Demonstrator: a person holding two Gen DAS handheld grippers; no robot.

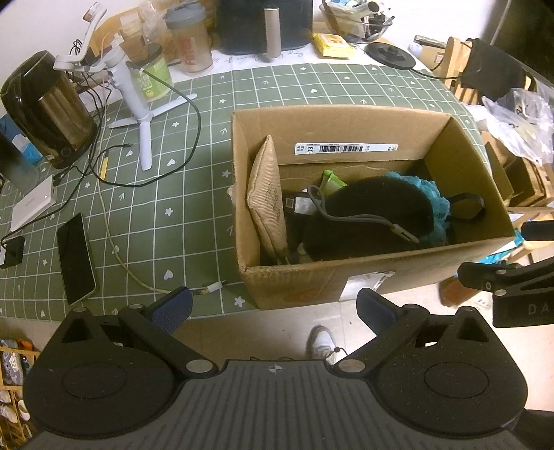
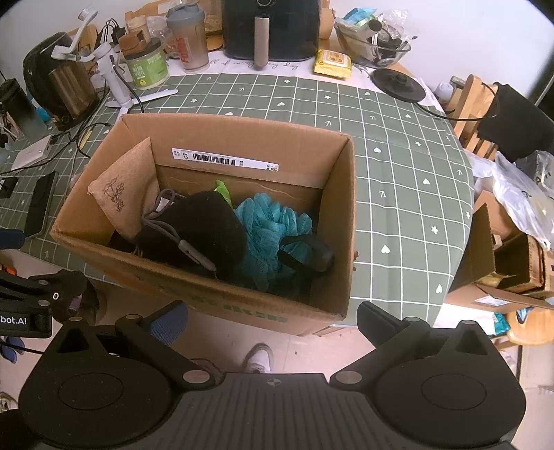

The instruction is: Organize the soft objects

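An open cardboard box (image 1: 387,277) (image 2: 104,194) stands at the near edge of the green checked table. Inside lie a tan burlap pouch (image 1: 265,200) (image 2: 126,197) leaning on the left wall, a black soft item with a grey strap (image 1: 377,211) (image 2: 204,228), a teal mesh sponge (image 1: 436,197) (image 2: 270,225) and a green scrap (image 1: 332,180) (image 2: 223,190). My left gripper (image 1: 273,308) is open and empty, held before the box's front wall. My right gripper (image 2: 273,318) is open and empty, also before the front wall.
On the table: a kettle (image 1: 45,107), a white tripod stand (image 1: 138,104), a phone (image 1: 76,259), cables (image 1: 114,242), a shaker bottle (image 2: 188,38), an air fryer (image 2: 270,27), a glass bowl (image 2: 374,41). A chair with a black bag (image 2: 512,124) and open cartons (image 2: 502,263) stand right.
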